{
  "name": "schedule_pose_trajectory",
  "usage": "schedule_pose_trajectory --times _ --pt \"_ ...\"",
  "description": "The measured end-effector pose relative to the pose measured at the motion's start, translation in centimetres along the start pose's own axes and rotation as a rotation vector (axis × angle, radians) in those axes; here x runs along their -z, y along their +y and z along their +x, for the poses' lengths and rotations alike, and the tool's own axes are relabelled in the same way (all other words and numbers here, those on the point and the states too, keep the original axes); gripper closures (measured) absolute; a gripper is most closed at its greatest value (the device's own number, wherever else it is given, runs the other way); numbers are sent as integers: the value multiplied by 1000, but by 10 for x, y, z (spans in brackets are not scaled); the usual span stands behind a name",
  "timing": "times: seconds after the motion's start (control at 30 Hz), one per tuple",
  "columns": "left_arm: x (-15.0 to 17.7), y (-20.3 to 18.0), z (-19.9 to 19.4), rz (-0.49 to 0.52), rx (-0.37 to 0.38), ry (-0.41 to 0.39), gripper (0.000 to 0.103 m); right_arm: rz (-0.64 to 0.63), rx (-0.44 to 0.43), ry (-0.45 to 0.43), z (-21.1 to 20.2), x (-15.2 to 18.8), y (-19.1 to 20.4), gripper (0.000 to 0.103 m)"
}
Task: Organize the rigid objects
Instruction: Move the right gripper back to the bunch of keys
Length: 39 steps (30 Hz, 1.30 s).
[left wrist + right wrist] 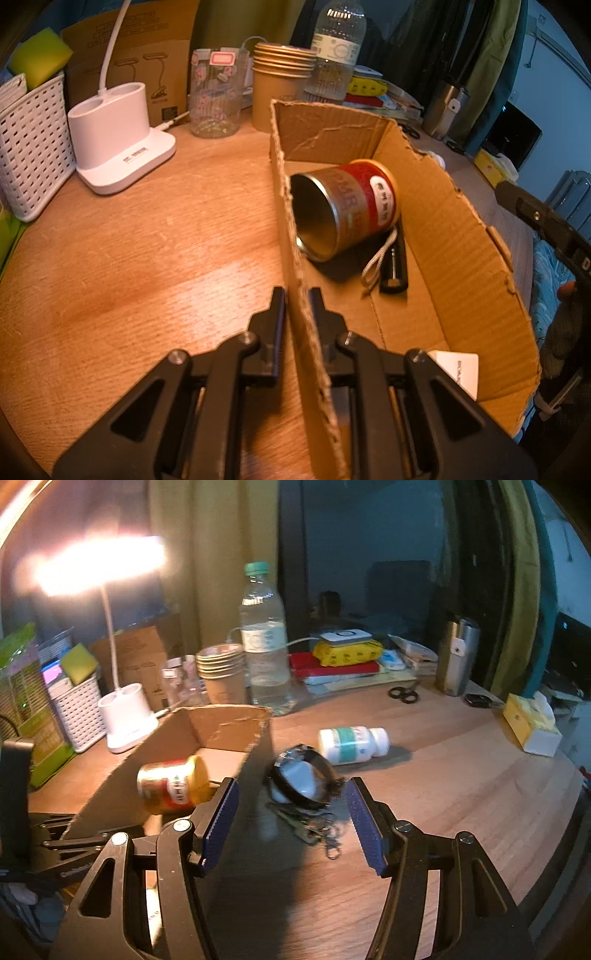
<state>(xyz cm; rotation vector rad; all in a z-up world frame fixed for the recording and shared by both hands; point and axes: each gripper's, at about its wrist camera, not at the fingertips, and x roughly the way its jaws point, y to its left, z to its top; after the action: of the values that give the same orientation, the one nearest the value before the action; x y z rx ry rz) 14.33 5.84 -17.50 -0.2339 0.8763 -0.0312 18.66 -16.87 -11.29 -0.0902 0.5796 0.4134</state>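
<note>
My left gripper (296,295) is shut on the left wall of a cardboard box (295,258). Inside the box a red and gold tin can (347,210) lies on its side beside a black stick with a cord (393,266). In the right wrist view the box (221,731) and the can (173,784) show at the left. My right gripper (291,812) is open above the table, close to a black-rimmed round object (303,779) and a bunch of keys (314,827). A white pill bottle (352,744) lies on its side beyond them.
A white lamp base (118,136), white basket (29,147), glass jar (216,96), stacked paper cups (280,85) and water bottle (338,51) stand behind the box. Scissors (403,695), steel tumbler (456,655), tissue box (532,725) and stacked packets (345,657) lie at the right.
</note>
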Motion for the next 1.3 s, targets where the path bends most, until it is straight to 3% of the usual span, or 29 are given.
schedule_pose_trajectory --times 0.37,1.3 --pt "0 0 0 0 0 0 90 32 25 55 21 11 -19 39" --pt "0 0 0 0 0 0 90 -31 1 266 78 23 -9 40"
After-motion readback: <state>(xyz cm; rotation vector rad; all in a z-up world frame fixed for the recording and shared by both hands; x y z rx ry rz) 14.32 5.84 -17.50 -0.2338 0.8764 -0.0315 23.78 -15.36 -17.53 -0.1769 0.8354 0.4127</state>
